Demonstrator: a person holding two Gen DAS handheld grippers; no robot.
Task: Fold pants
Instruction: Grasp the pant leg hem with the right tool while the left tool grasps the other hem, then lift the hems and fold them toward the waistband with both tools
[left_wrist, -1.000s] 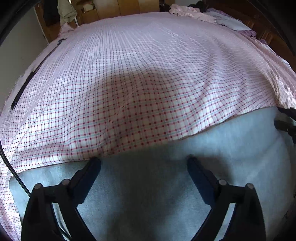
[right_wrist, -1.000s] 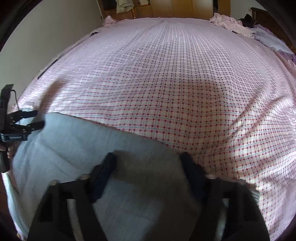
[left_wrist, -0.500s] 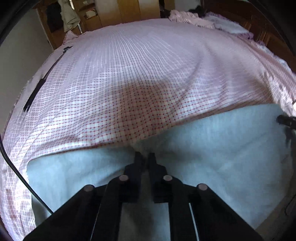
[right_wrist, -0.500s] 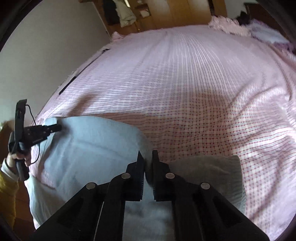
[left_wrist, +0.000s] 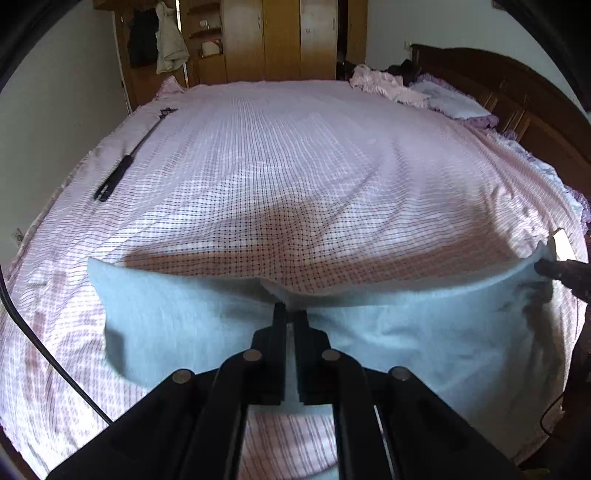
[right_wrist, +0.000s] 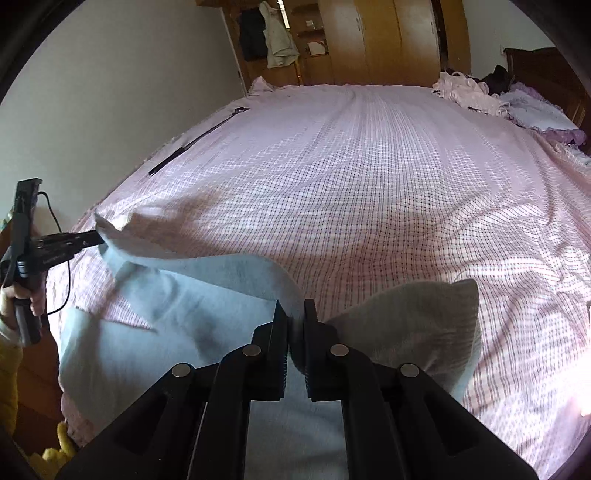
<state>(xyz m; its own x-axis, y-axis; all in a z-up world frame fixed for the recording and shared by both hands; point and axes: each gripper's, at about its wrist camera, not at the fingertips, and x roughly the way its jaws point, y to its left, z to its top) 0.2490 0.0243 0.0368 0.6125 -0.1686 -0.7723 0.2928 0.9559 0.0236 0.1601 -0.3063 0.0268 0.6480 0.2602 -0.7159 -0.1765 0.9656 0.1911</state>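
Light blue pants (left_wrist: 192, 325) lie across the near edge of a bed with a pink checked sheet (left_wrist: 295, 166). My left gripper (left_wrist: 290, 314) is shut on the pants' far edge and holds it lifted off the sheet. My right gripper (right_wrist: 293, 310) is shut on the same edge further along, also lifted; the pants (right_wrist: 177, 332) hang slack between the two. In the right wrist view the left gripper (right_wrist: 92, 238) shows at the left, pinching the fabric. In the left wrist view the right gripper (left_wrist: 543, 266) shows at the right edge.
A long black rod (left_wrist: 125, 166) lies on the sheet at the far left. Pink clothes (left_wrist: 384, 85) and a pillow (left_wrist: 454, 103) lie at the head of the bed by a wooden headboard (left_wrist: 517, 96). A wardrobe (left_wrist: 280, 40) stands beyond the bed.
Both grippers were open over the flat pants a second ago. They shut on the far edge and have raised it off the sheet.
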